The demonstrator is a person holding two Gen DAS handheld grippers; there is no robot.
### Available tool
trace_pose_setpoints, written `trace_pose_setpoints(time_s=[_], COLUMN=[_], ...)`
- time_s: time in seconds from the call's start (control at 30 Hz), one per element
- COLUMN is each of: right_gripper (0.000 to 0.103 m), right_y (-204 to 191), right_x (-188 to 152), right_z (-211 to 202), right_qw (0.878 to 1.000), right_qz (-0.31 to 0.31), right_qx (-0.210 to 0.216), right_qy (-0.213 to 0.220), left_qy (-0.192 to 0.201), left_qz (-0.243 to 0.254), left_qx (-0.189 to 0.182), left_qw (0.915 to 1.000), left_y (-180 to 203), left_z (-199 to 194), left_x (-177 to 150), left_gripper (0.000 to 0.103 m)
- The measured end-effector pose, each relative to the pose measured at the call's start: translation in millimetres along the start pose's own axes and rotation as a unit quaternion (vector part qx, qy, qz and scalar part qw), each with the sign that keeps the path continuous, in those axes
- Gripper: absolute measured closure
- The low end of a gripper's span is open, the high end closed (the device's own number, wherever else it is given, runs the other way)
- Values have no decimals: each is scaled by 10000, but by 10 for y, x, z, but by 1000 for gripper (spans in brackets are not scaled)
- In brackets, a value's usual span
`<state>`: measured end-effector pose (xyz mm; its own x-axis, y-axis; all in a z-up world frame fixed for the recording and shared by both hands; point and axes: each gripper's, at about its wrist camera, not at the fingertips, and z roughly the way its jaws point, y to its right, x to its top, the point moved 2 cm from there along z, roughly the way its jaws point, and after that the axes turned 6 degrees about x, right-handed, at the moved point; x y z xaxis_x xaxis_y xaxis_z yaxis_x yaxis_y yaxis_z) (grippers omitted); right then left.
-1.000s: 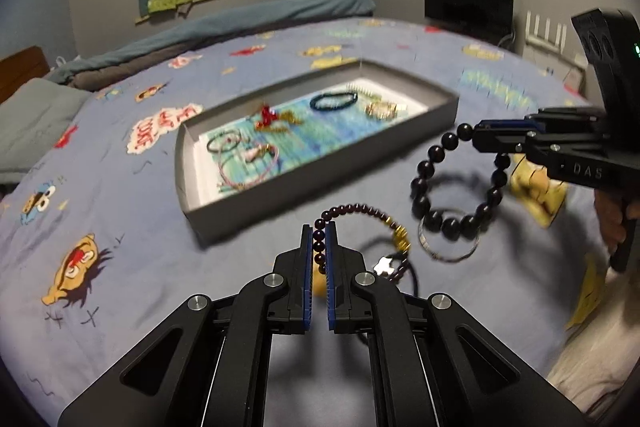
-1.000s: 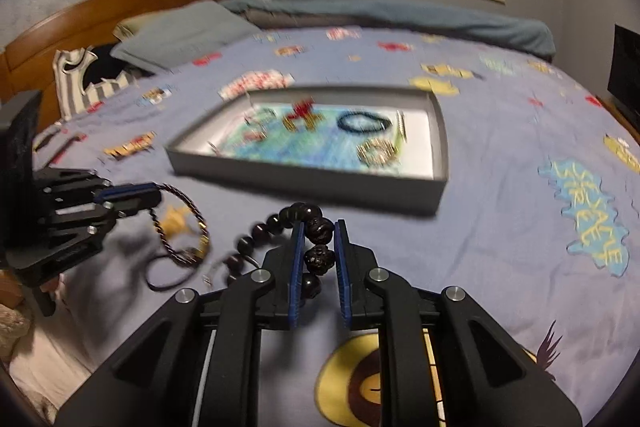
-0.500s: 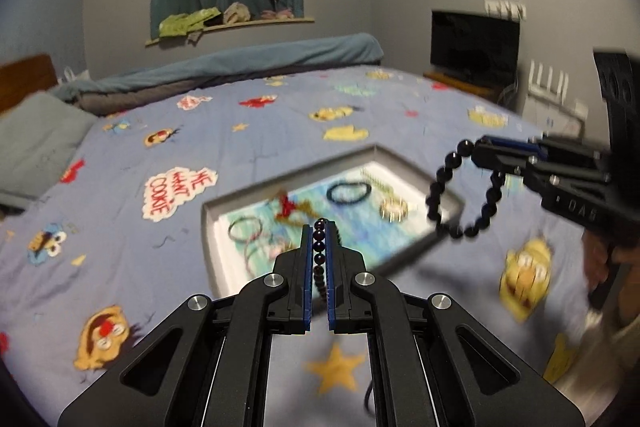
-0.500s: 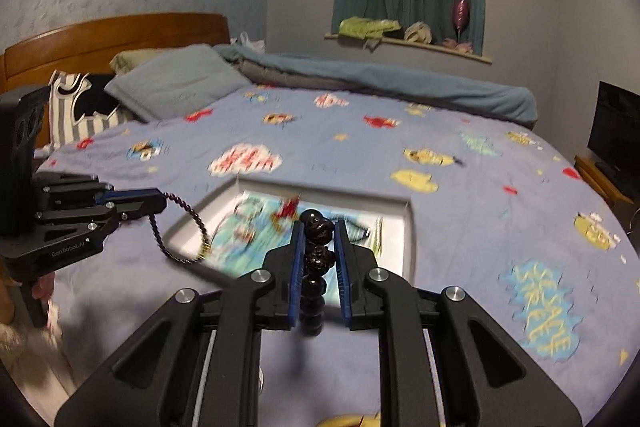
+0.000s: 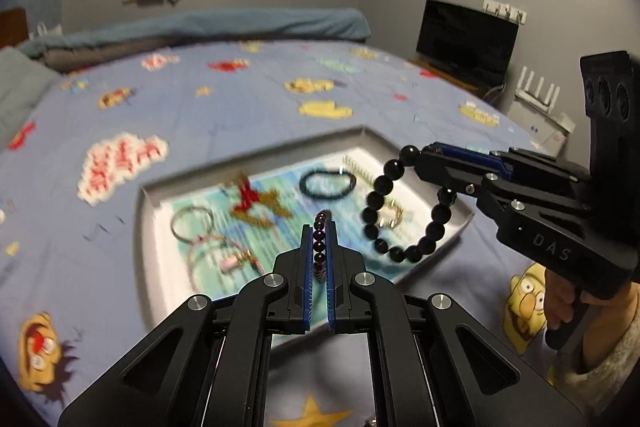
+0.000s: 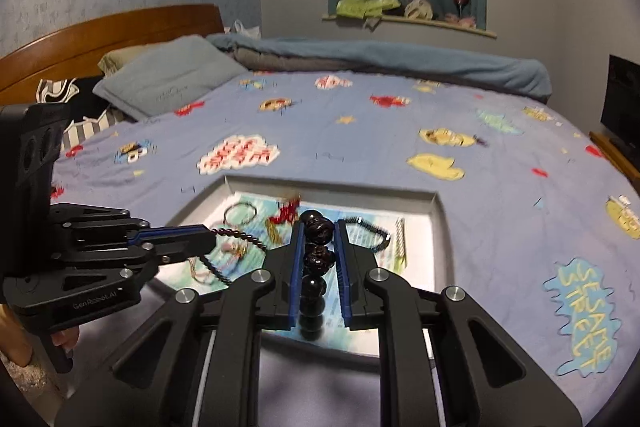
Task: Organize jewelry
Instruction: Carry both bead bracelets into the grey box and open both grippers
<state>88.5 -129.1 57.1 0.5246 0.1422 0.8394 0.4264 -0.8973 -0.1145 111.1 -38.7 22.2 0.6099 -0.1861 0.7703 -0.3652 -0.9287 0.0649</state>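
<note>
Left wrist: each claw pinching a beaded bracelet, seemingly above the tray (image 5: 148,227).

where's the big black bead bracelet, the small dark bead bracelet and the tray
big black bead bracelet (image 5: 400,254), left wrist view, bottom beads
small dark bead bracelet (image 6: 240,237), right wrist view, upper strand
tray (image 6: 439,227), right wrist view, right wall
</note>
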Motion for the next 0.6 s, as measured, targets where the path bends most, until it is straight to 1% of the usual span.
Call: trace_pose_setpoints(time_s=[0.07, 0.17, 0.3, 0.43, 0.53, 0.6], right_gripper=[88, 88, 88, 88, 88, 88], right_y=[34, 96, 189, 206, 211, 219], right_x=[-63, -144, -233, -310, -353, -361], right_z=[88, 182, 270, 379, 425, 441], right_qw=[9999, 9994, 9980, 9959, 9949, 9945], right_qz=[56, 133, 269, 324, 341, 352], right_qx=[-4, -90, -141, -119, -111, -120], right_qy=[-149, -318, -556, -832, -945, -977], left_qy=[-144, -332, -434, -609, -632, -644], left_qz=[43, -55, -87, -15, 46, 24], left_qx=[87, 163, 281, 416, 548, 573], left_qw=[9999, 9993, 9986, 9973, 9965, 9963], left_y=[-25, -113, -203, -230, -246, -263], left_z=[109, 228, 287, 378, 405, 404], left_x=[-57, -148, -211, -273, -293, -291], left_gripper=[97, 97, 97, 97, 97, 97])
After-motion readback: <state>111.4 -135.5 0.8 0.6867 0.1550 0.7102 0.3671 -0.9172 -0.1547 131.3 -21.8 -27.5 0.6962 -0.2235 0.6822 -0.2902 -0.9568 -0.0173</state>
